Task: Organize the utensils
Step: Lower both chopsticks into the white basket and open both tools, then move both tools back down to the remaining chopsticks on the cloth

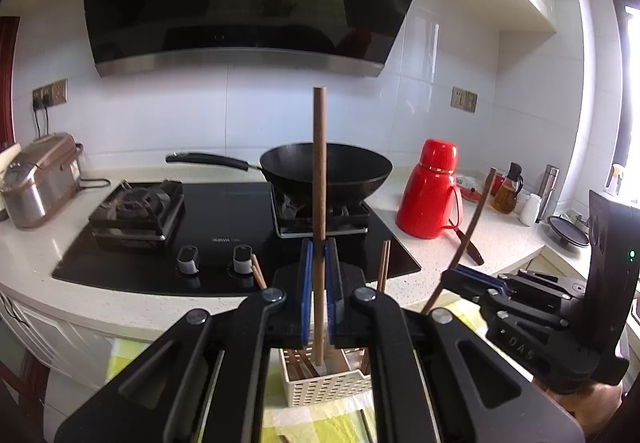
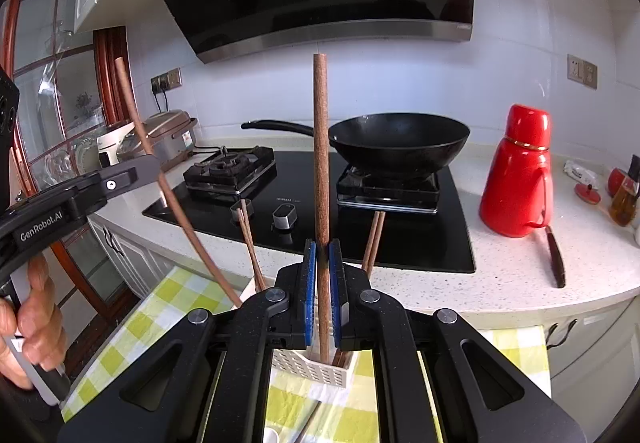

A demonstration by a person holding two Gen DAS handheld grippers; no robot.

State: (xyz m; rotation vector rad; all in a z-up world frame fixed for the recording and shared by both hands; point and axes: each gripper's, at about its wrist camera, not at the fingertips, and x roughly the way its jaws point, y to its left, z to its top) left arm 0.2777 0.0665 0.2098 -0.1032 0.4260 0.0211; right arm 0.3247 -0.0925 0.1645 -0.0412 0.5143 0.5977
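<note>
Left gripper (image 1: 319,255) and right gripper (image 2: 323,255): each pair of blue ribbed fingers is clenched on one upright, round brown wooden chopstick (image 1: 319,179), held above a white perforated plastic utensil basket (image 1: 326,387) on yellow-checked cloth (image 2: 172,295). Only the right view shows the person's hand (image 2: 32,327) and a glazed cabinet (image 2: 52,91); only the left shows an oil bottle (image 1: 507,191) whole on the speckled counter (image 1: 504,243).

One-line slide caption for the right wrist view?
Right gripper clamps an upright wooden chopstick above the white utensil basket; left gripper holds another beside it.
</note>
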